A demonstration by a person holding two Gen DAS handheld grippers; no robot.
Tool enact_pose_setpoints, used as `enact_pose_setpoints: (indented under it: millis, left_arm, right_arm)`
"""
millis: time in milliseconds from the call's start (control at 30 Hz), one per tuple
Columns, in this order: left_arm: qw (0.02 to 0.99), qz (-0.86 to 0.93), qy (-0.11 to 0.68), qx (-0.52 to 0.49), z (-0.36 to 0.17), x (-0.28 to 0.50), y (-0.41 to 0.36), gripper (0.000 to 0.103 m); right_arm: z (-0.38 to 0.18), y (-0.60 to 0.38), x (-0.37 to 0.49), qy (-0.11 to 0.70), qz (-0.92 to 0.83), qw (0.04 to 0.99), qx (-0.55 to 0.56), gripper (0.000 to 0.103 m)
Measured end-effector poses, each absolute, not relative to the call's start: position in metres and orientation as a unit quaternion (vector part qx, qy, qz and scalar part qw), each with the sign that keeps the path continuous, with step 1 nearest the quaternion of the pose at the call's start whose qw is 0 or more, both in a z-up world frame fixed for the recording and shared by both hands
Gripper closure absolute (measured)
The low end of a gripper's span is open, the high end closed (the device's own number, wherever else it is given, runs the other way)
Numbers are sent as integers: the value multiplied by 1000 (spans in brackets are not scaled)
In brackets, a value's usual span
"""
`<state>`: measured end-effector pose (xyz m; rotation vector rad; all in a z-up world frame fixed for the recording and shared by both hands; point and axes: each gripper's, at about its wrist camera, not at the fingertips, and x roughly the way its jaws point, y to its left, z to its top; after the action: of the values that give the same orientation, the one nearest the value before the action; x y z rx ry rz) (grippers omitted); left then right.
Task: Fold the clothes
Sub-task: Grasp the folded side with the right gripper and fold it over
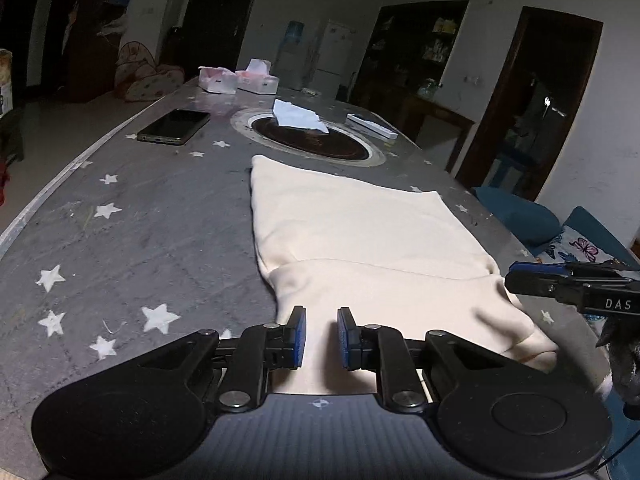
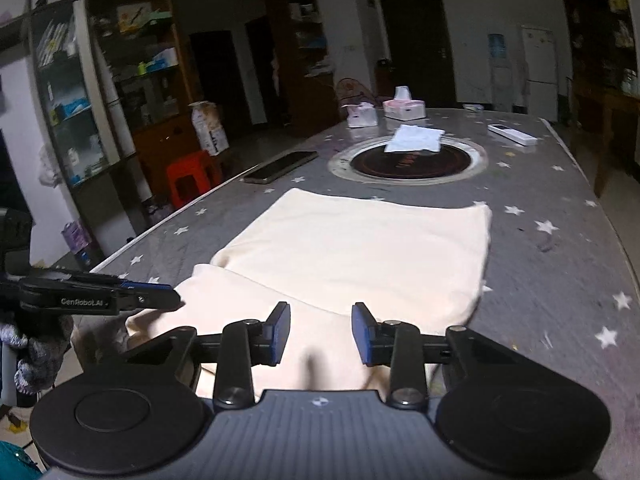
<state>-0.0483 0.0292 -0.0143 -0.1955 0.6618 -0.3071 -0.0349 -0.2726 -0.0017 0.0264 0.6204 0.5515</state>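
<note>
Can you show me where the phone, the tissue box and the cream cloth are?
phone (image 1: 174, 127): left wrist view, dark screen.
tissue box (image 2: 404, 108): right wrist view, front face.
cream cloth (image 1: 352, 220): left wrist view, flat middle.

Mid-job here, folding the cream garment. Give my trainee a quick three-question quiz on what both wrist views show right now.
1. True or false: the left claw is clamped on the cream garment.
2. What lies on the dark round inset in the table? A) phone B) white crumpled sheet C) remote
3. Fill in: the phone lies to the ____ of the garment in the left wrist view.

Key: 1. False; its pads stand apart, the cloth beneath them ungripped. 2. B, the white crumpled sheet. 3. Left.
</note>
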Motion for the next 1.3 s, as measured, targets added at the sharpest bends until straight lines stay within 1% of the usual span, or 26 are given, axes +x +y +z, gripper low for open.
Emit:
enact_pose_setpoints:
  millis: [200, 400, 533, 633, 767, 900, 1033, 1200, 1300]
  left_arm:
    - [933, -180, 298, -95, -3, -29, 15, 85]
    - [929, -162, 323, -82, -20, -6, 16, 84]
    - [932, -159, 318, -76, -13, -16, 18, 84]
    - [933, -174, 307, -67, -5, -27, 14, 84]
    - [929, -206, 305, -38, -4, -43, 1, 82]
    - [923, -208, 322, -18, -15, -49, -3, 82]
    - [924, -208, 320, -18, -16, -53, 1, 80]
    - [924, -206, 321, -19, -16, -54, 2, 79]
    - [924, -207, 321, -18, -17, -53, 1, 78]
  right_arm:
    - [-11, -261, -27, 317, 277, 907, 1, 70]
    - [-22, -263, -21, 337, 262, 904, -8, 71]
    - [-22, -269, -27, 341, 256, 904, -16, 71]
    - [-13, -269, -38, 329, 265, 906, -19, 70]
    - [-13, -266, -50, 333, 272, 902, -36, 70]
    - [-23, -267, -57, 347, 265, 899, -47, 71]
    - [-13, -273, -67, 339, 264, 902, -47, 70]
    - [-18, -281, -73, 346, 248, 904, -40, 70]
    - [-17, -285, -74, 349, 245, 904, -29, 73]
